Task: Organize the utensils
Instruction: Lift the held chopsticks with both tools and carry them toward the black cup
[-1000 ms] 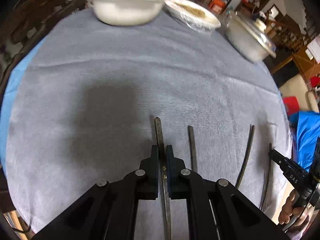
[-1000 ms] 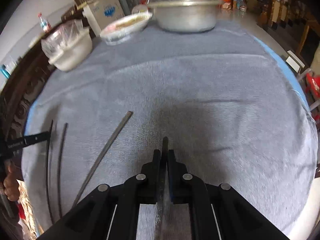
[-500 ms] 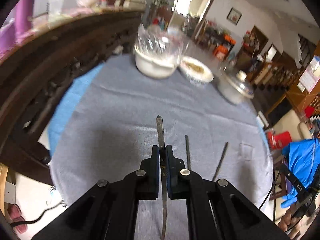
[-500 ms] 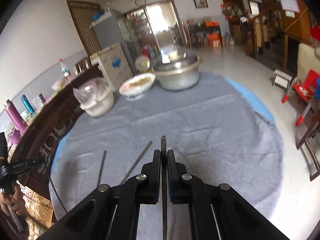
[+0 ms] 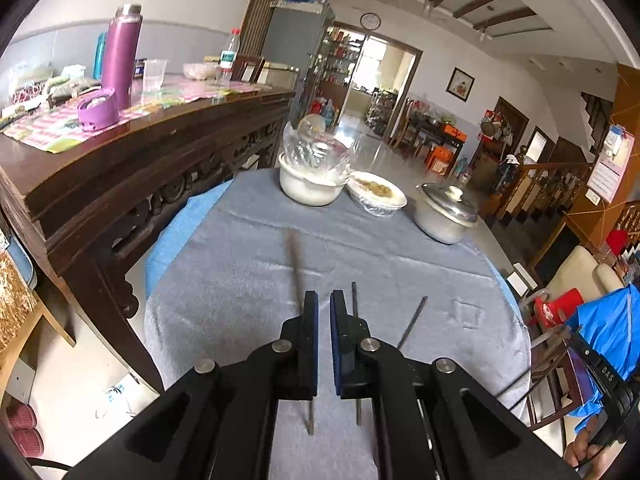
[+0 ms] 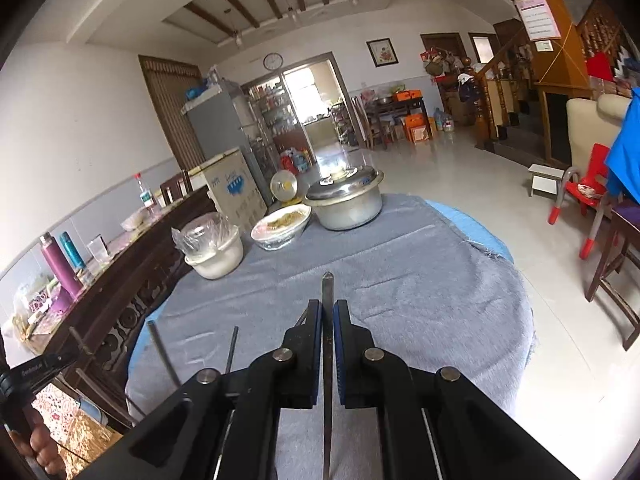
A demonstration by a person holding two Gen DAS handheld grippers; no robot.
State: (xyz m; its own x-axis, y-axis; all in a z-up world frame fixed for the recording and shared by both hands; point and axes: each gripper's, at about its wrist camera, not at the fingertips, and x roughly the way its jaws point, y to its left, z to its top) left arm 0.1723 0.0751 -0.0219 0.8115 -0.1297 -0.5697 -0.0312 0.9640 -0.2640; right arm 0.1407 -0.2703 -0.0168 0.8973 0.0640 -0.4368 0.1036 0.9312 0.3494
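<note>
On the round grey-cloth table (image 5: 400, 264), the left gripper (image 5: 324, 300) stands slightly apart, a blurred dark chopstick (image 5: 294, 256) just beside it; the right gripper (image 6: 327, 308) clamps a flat metal chopstick (image 6: 327, 284).

On the round table (image 5: 400, 264), three dishes line the far edge: a wrapped bowl (image 5: 310, 186) at centre frame, a covered plate (image 5: 376, 196) right of it, a lidded pot (image 5: 446, 216) furthest right. Chopsticks (image 5: 412, 322) lie nearer. A sideboard (image 5: 120, 160) stands left.
</note>
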